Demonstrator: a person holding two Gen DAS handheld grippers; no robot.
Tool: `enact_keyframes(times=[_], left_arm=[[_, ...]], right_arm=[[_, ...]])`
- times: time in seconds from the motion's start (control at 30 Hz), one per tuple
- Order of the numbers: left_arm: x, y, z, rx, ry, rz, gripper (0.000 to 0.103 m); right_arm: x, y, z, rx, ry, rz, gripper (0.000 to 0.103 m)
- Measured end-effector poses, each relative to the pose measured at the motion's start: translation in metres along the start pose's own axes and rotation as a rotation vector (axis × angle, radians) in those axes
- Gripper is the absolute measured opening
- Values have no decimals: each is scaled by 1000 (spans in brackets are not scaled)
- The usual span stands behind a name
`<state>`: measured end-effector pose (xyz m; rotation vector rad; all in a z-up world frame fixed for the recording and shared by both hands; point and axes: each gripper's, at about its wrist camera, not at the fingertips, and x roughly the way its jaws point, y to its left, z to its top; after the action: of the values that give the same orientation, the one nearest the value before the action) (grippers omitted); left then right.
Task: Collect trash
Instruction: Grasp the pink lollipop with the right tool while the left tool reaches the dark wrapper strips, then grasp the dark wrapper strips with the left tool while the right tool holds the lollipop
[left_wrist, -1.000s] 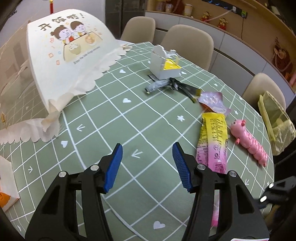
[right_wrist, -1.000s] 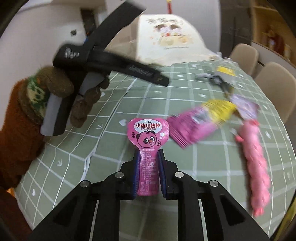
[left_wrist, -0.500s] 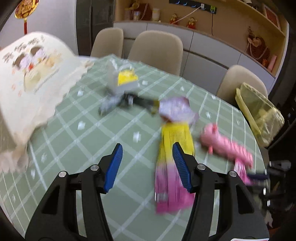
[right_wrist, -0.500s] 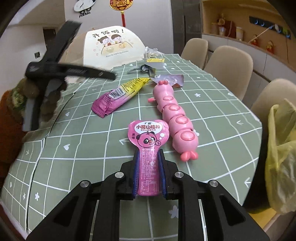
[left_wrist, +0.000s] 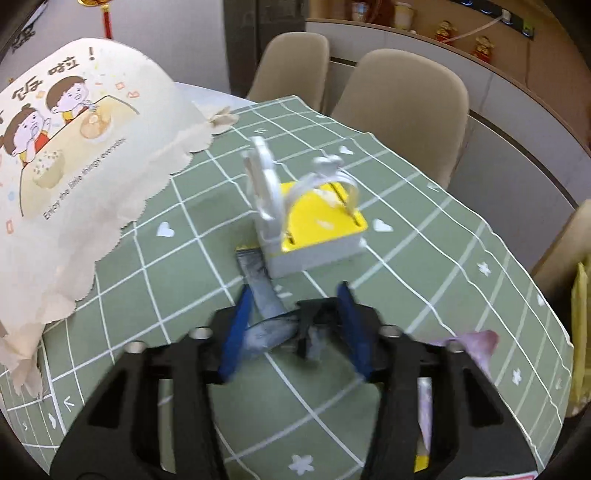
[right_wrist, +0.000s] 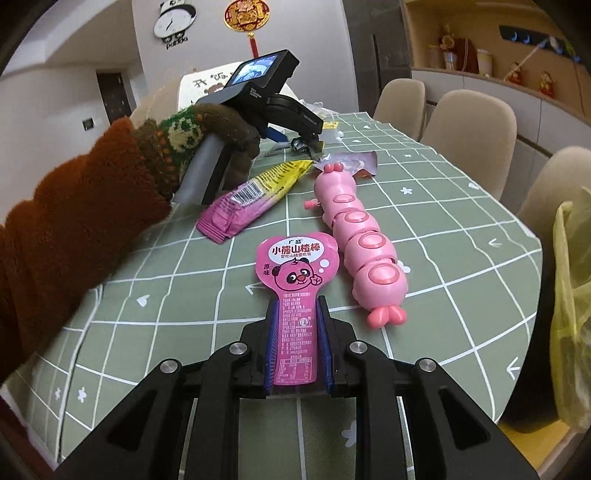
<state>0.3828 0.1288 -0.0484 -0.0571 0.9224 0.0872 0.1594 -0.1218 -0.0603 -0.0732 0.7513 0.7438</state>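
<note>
**Right wrist view: pink wrapper gripped, left tool closing on silver one**

Right tool (right_wrist: 295, 341) clamps a pink panda-print snack wrapper (right_wrist: 297, 280) at lower centre. Left tool (left_wrist: 293, 325) is closing around a crumpled silver foil wrapper (left_wrist: 264, 291) lying on the green checked surface (left_wrist: 184, 258), centre frame.

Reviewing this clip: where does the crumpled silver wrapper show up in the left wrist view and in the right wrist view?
Left wrist view: the crumpled silver wrapper lies low in the centre, between the closing jaws of the left gripper.
Right wrist view: the wrapper is small, upper centre, under the left gripper's tip.
Shared landmark: the white and yellow box, just beyond the wrapper, seen partly in the right wrist view.
</note>
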Motion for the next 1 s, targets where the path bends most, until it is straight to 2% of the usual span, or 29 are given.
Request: enact_keyframes(times=[0.13, 0.23, 0.33, 0.43, 0.6, 0.7, 0.87, 0.9, 0.93, 1.0], left_arm=[[-17, -5, -19, 59, 9, -10, 22], [-39, -3, -43, 111, 7, -21, 19], [-65, 7, -71, 118, 16, -53, 17], [-84, 13, -99, 125, 26, -83, 17], [-107, 18, -132, 123, 0, -118, 17], [-110, 20, -136, 128, -15, -136, 27], [-111, 30, -139, 96, -1, -177, 34], [-109, 33, -139, 85, 2, -182, 36], [-109, 33, -139, 81, 2, -181, 37], [-109, 33, -140, 85, -2, -174, 39]], right_arm=[[-1, -4, 0, 27, -3, 17, 20], [0, 0, 0, 16, 0, -3, 20], [1, 2, 2, 9, 11, -17, 20], [3, 4, 6, 4, 38, -22, 20], [8, 7, 18, -10, 157, -50, 20], [12, 14, 26, -14, 238, -80, 20], [13, 32, 21, -38, 230, -47, 21], [15, 37, 19, -43, 235, -33, 28], [16, 40, 19, -44, 218, -21, 41], [18, 46, 18, -46, 214, -11, 54]])
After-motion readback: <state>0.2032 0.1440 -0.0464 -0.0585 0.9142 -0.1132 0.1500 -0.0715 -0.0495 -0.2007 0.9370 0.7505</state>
